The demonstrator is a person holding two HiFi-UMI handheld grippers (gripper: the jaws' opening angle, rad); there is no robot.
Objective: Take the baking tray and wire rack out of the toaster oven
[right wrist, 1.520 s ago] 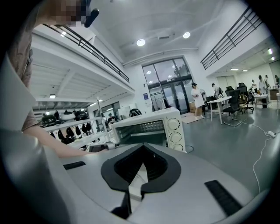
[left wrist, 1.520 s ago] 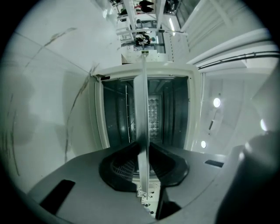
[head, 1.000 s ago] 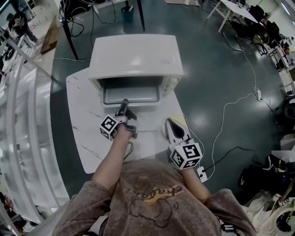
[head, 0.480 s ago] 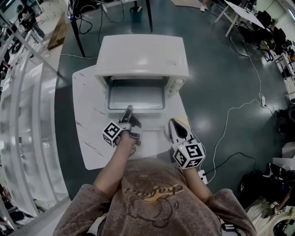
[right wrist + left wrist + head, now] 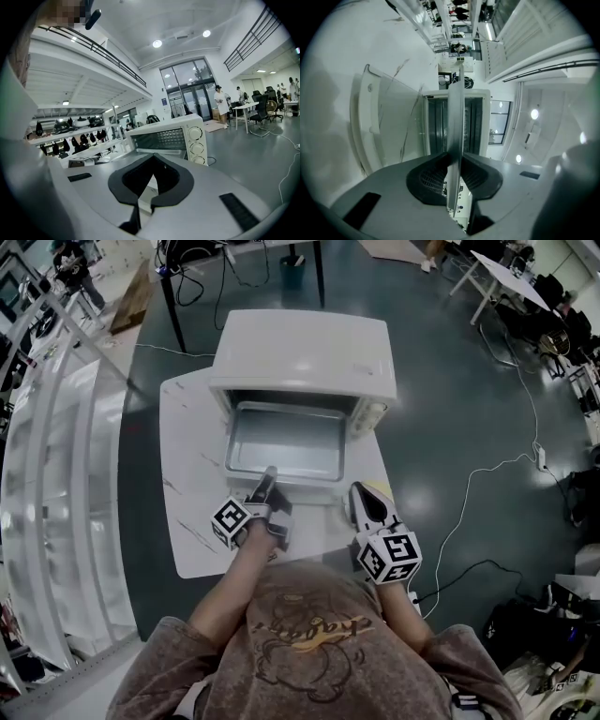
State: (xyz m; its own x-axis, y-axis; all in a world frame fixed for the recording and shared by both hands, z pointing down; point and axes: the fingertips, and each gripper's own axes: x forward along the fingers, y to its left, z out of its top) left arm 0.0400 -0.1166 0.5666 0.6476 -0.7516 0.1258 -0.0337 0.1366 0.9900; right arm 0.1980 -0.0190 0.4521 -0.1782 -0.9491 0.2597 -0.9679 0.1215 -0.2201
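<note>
Baking tray [image 5: 284,439] farther out now

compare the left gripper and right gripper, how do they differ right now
The left gripper has its fingers shut on the front rim of the baking tray; the right gripper is shut on nothing. The left gripper is rolled onto its side; the right gripper sits upright. Both point toward the toaster oven and carry marker cubes.

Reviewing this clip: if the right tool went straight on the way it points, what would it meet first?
Most likely the toaster oven, at its front on the right side by the knobs. The right tool aims there, though depth is unclear.
</note>
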